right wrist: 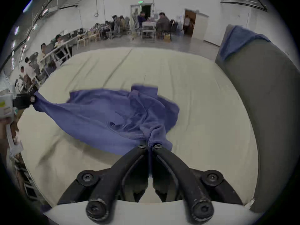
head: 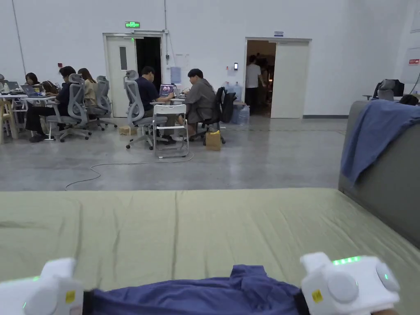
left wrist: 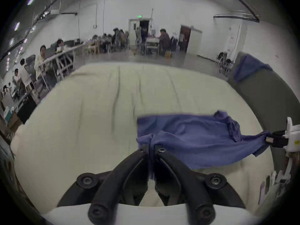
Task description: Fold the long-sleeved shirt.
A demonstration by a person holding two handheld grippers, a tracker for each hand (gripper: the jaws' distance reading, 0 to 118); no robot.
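Shirt: blue, near edge of bed, stretched between grippers.
Left gripper: clamped on left edge.
Right gripper: clamped on right edge.
Handling: likely soft, light, limp; best pinched at edges.

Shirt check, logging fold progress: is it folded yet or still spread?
Not folded. The shirt hangs stretched and rumpled between the left gripper and right gripper, each shut on an edge, above the bed.

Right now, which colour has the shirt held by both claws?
The shirt is plain blue-purple, without pattern; the right gripper view shows it best.
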